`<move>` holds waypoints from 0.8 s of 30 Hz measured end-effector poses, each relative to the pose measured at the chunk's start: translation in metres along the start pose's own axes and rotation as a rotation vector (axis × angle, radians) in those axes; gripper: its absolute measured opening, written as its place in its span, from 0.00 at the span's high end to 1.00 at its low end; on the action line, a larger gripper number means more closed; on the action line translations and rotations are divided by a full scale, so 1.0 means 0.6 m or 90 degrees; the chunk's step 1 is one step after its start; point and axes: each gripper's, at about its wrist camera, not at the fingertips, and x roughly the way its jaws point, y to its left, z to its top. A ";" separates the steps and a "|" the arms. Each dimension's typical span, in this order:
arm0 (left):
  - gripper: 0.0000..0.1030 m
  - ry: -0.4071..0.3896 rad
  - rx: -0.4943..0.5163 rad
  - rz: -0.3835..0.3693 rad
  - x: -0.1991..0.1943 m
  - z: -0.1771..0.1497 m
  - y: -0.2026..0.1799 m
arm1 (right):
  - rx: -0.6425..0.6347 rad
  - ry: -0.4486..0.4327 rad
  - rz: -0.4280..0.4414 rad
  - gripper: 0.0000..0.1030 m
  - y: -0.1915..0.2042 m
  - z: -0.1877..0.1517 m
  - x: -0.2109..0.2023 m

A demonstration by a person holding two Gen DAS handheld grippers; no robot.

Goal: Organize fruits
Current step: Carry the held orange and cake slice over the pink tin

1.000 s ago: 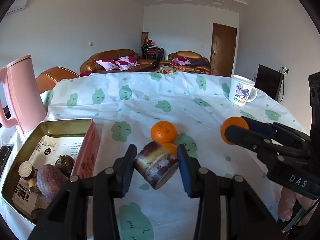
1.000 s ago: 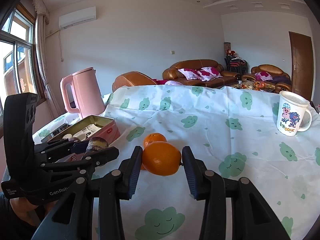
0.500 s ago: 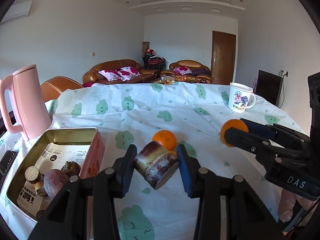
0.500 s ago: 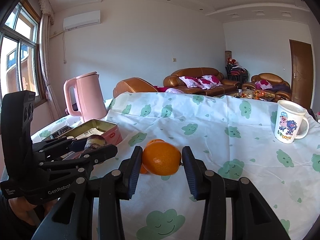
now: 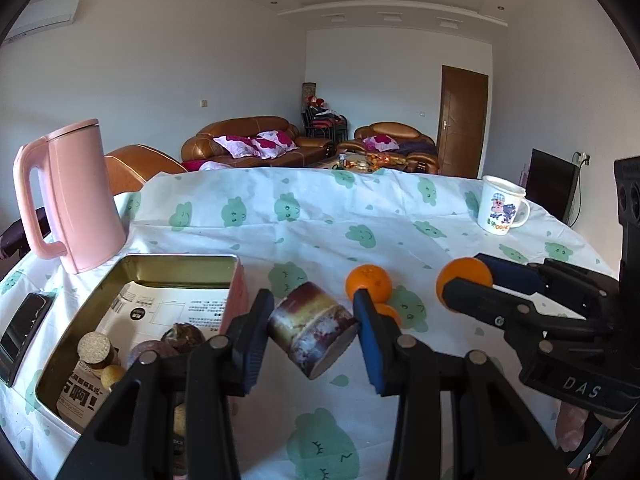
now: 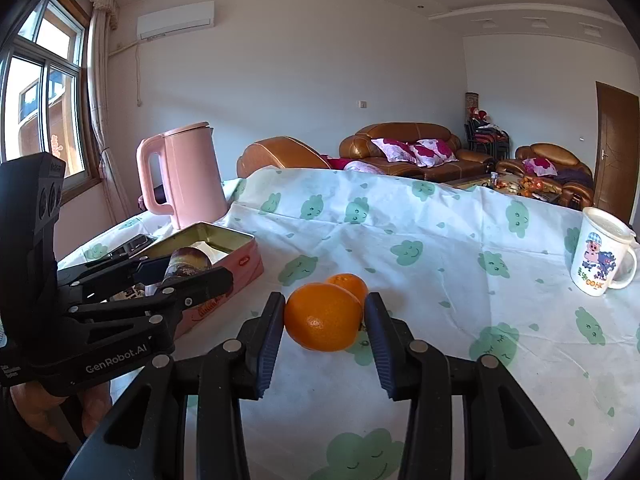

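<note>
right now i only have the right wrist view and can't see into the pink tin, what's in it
observer: the pink tin holds a printed leaflet and some dark purple fruits at its near end.
operator: any room left
observer: yes, its far half shows only the leaflet.
operator: i see one tangerine loose on the cloth, any more
observer: two: the tangerine and a smaller one, half hidden behind a finger of the left gripper.

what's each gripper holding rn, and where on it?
Left gripper: purple-brown cut stalk piece, pinched across its curved sides. Right gripper: orange, pinched on opposite sides.
</note>
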 end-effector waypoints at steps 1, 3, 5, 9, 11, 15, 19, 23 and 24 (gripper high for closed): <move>0.59 0.002 -0.003 0.006 0.000 0.001 0.008 | -0.008 0.000 0.004 0.58 0.009 0.005 0.003; 0.59 0.006 -0.012 0.014 0.000 0.002 0.024 | -0.024 0.000 0.011 0.58 0.026 0.017 0.011; 0.59 0.009 -0.018 0.022 -0.001 0.003 0.039 | -0.035 0.000 0.020 0.58 0.042 0.028 0.018; 0.59 0.011 -0.031 0.040 -0.007 0.003 0.071 | -0.037 0.004 0.052 0.58 0.068 0.050 0.037; 0.59 0.011 -0.042 0.053 -0.012 0.005 0.096 | -0.044 0.008 0.064 0.58 0.086 0.059 0.047; 0.59 0.022 -0.068 0.091 -0.021 0.002 0.155 | -0.071 0.016 0.095 0.58 0.131 0.072 0.069; 0.59 0.042 -0.098 0.125 -0.026 -0.009 0.215 | -0.087 0.041 0.140 0.58 0.182 0.071 0.098; 0.59 0.053 -0.119 0.141 -0.026 -0.023 0.246 | -0.116 0.073 0.167 0.58 0.232 0.051 0.125; 0.59 0.055 -0.123 0.141 -0.027 -0.025 0.252 | -0.122 0.081 0.172 0.58 0.241 0.045 0.131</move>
